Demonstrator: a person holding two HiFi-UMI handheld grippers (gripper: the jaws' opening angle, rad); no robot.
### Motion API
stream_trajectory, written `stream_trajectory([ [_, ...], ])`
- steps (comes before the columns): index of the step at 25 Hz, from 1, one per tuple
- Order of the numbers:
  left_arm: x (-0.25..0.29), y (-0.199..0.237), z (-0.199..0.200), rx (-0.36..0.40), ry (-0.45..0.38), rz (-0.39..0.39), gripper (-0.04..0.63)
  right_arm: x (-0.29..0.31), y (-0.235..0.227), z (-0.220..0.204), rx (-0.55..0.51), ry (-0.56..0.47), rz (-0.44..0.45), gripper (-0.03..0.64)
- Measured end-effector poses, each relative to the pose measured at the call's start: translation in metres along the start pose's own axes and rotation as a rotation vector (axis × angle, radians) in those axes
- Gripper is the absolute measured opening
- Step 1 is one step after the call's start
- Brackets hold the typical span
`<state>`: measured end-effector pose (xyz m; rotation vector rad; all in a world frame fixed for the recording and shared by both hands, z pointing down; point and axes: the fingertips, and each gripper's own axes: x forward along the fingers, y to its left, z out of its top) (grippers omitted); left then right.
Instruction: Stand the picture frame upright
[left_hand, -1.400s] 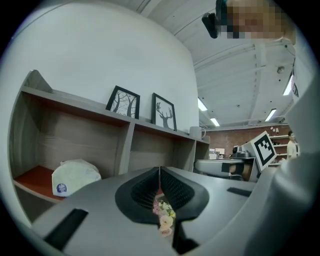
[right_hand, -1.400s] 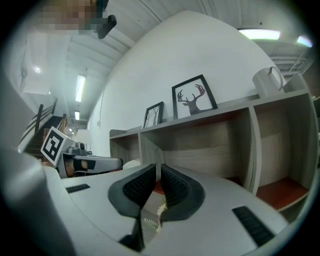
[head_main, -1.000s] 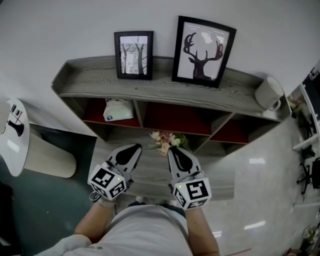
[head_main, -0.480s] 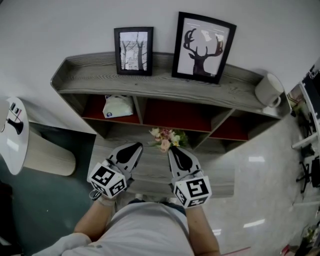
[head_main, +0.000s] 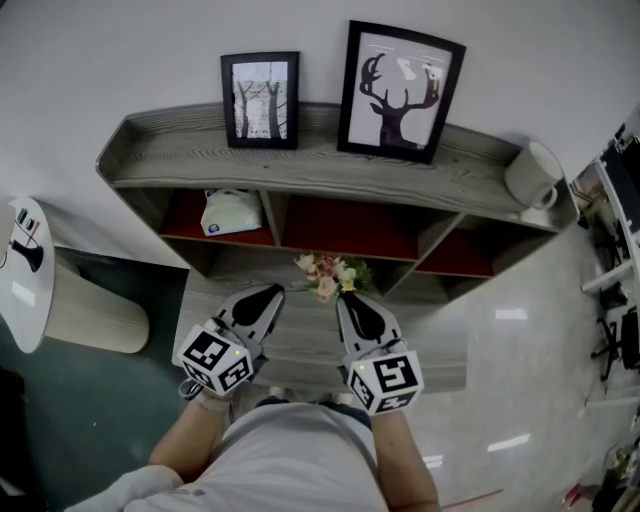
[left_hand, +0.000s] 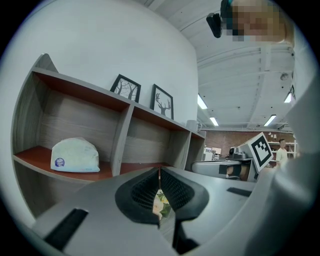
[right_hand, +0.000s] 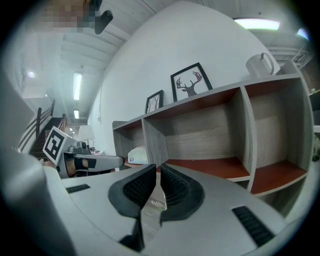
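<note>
Deer frame (head_main: 400, 90) upright as before, left gripper (head_main: 270, 294), right gripper (head_main: 346, 301) unmoved, jaws pressed together

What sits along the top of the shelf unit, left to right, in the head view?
In order: tree frame → deer frame → mug.
</note>
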<state>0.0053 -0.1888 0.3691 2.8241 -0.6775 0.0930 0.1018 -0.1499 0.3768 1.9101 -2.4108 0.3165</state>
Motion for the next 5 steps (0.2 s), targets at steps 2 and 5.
stream_trajectory([
  [2,-0.0001,0.0007,-0.0014,-0.009,0.005,0.002,0.025,0.0000,-0.0002,-0.0002,0.005,0.001,0.000,0.040],
  [5,0.0003,0.0004,-0.0037,-0.021,0.009,0.002,0.025,-0.0002,-0.0003,-0.0002,0.011,0.001,0.003,0.040],
])
